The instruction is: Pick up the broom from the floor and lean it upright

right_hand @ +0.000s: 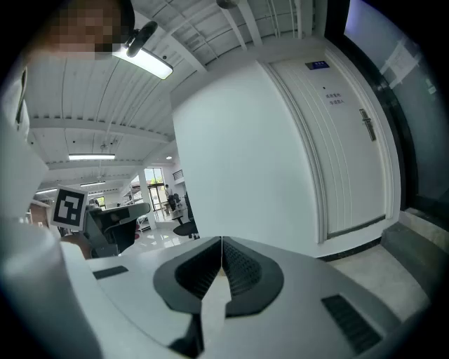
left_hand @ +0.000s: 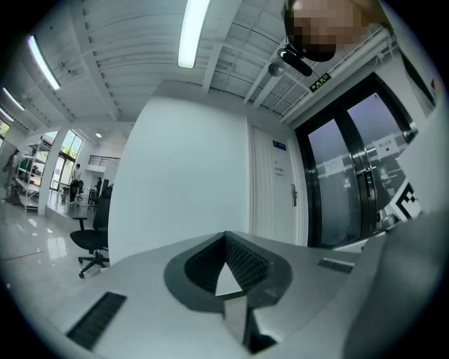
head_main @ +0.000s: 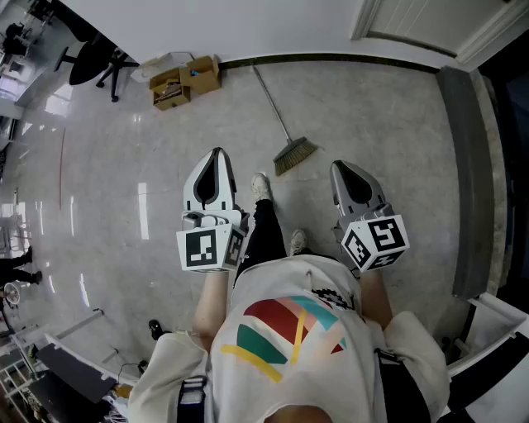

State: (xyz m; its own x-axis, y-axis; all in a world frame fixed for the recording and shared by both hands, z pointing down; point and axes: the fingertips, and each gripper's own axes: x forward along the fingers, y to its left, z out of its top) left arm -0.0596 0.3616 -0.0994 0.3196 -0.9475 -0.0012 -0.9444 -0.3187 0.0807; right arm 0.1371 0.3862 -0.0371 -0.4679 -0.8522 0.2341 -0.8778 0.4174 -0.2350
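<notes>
Grey polished floor (head_main: pixel 372 116) spreads out under me, running to a white wall (head_main: pixel 248 25) on the far side. The broom (head_main: pixel 295 154) lies flat on it: bristle head nearest me, thin handle slanting away to the far left until its end lies close to the base of that wall. A cardboard box (head_main: pixel 183 81) sits against the wall, left of the handle's far end, and a black office chair (head_main: pixel 95 62) stands further left again.

My left gripper (head_main: pixel 216 165) is out in front of me, roughly level, jaws pressed tip to tip with nothing between them. My right gripper (head_main: pixel 343 173) is out on the other side, tipped slightly down, jaws closed together as well and holding nothing.

From above, the broom's head lies just beyond the two sets of tips and between them, touching neither. My front white shoe (head_main: pixel 261 186) is planted near the bristles, a little on my side of them.

Along my left jaws I see the white wall, a pale door and dark glass doors to the right. Along my right jaws I see that same wall and the pale door (right_hand: pixel 337 154).
</notes>
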